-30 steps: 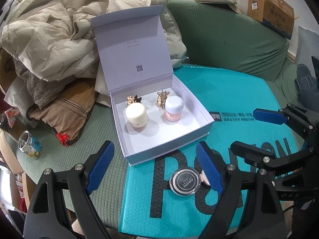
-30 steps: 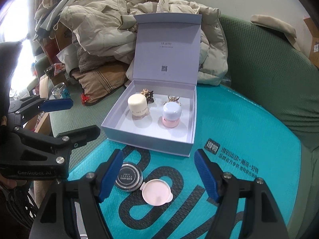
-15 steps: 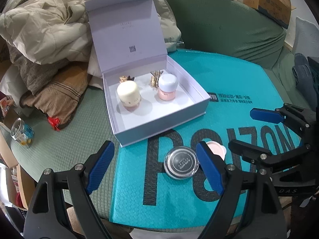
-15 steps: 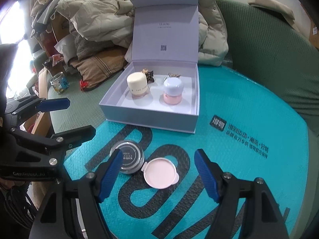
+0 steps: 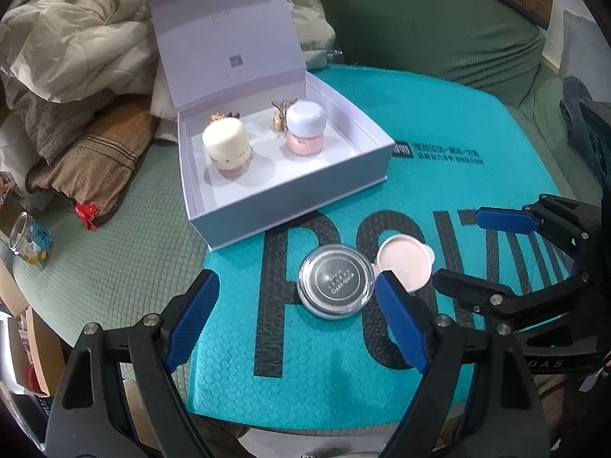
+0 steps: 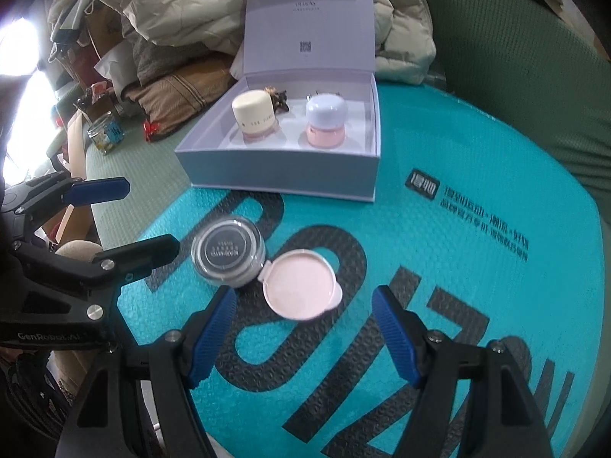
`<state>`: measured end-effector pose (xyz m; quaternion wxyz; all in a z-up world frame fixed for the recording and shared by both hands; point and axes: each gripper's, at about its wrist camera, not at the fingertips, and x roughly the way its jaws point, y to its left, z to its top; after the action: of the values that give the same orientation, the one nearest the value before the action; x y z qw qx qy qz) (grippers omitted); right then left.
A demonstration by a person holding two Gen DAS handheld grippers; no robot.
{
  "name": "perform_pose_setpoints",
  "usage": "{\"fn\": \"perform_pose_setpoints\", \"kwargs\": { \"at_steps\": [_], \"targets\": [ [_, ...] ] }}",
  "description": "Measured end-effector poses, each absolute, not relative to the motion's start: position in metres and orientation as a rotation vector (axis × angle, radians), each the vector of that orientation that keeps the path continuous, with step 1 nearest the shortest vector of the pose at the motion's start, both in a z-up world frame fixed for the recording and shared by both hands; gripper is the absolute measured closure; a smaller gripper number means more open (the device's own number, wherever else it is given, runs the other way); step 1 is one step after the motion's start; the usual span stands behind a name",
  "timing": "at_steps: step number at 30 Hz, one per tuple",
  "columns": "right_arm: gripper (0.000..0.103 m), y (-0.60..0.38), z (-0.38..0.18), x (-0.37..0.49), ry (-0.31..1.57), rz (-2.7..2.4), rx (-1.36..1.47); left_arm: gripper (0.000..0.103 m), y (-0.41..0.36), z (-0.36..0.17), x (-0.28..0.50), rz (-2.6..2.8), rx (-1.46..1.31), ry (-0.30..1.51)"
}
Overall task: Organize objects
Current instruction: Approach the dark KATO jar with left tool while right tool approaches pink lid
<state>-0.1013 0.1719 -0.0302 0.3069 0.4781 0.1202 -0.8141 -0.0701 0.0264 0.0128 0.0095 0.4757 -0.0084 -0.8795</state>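
While both pairs of tongs hang spread and empty above the teal bubble mailer (image 5: 439,145), nothing is pinched between their blue pads. The left tongs (image 5: 294,316) frame the round clear jar with the dark lid (image 5: 335,281), which lies on the mailer's large black lettering; in that view the jar sits between the pads but apart from the left one, while the tip of the right pad overlaps its edge, so contact there cannot be told. Touching the jar on its right is the pale pink round cap (image 5: 404,262), lying with its hollow side up. In the right wrist view the right tongs (image 6: 301,328) straddle the pink cap (image 6: 299,290), the pads standing clear of it on both sides, and the jar (image 6: 228,252) lies just up and left of it. Behind them, at the far edge of the mailer, stands the open lilac gift box (image 5: 290,194) with its lid raised upright. Inside it a cream-capped bottle (image 5: 228,149) stands on the left and a lilac-capped pink bottle (image 5: 305,128) on the right, each with a small gold ornament behind it. The mailer lies on a green quilted cover (image 5: 114,259). A heap of beige coats (image 5: 68,49) sits to the left of the box, and a small glass jar (image 5: 30,242) stands at the far left edge.
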Motion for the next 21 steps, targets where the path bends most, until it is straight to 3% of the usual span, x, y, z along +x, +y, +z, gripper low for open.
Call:
{"fn": "perform_pose_setpoints", "kwargs": {
  "at_steps": [21],
  "targets": [
    [0.028, 0.190, -0.075, -0.081, 0.297, -2.184, 1.367, 0.020, 0.041, -0.035, -0.059, -2.730, 1.615, -0.035]
  ]
}}
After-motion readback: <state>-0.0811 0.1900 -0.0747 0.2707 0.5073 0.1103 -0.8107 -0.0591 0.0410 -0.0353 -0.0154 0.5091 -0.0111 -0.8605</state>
